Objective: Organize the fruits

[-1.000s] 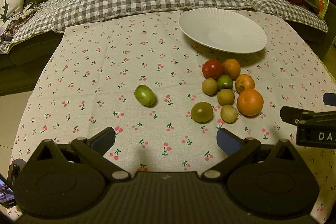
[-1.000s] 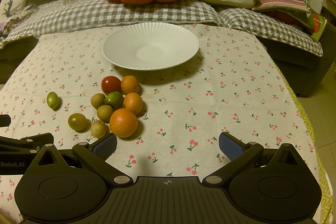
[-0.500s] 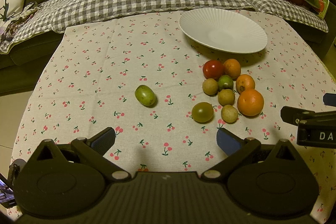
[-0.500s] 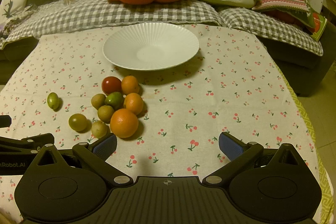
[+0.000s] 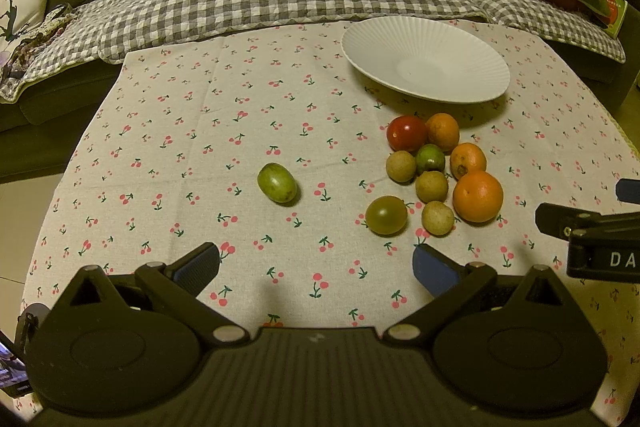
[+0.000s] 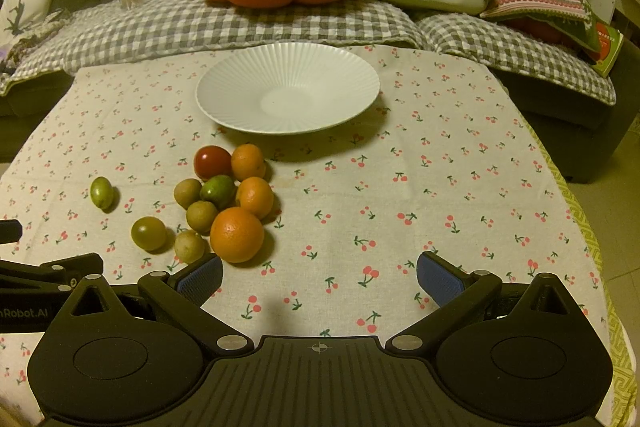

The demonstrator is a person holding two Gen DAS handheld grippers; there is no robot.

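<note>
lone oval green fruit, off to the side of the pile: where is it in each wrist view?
Left wrist: green fruit sits near centre, left of the pile, ahead of the open left gripper.
Right wrist: green fruit lies at the far left, left of the pile.
Shared landmark: white plate, bare, beyond the pile in both views.

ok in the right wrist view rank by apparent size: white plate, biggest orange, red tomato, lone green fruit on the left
1. white plate
2. biggest orange, nearest the camera, which flatters it
3. red tomato
4. lone green fruit, clearly smallest
</note>
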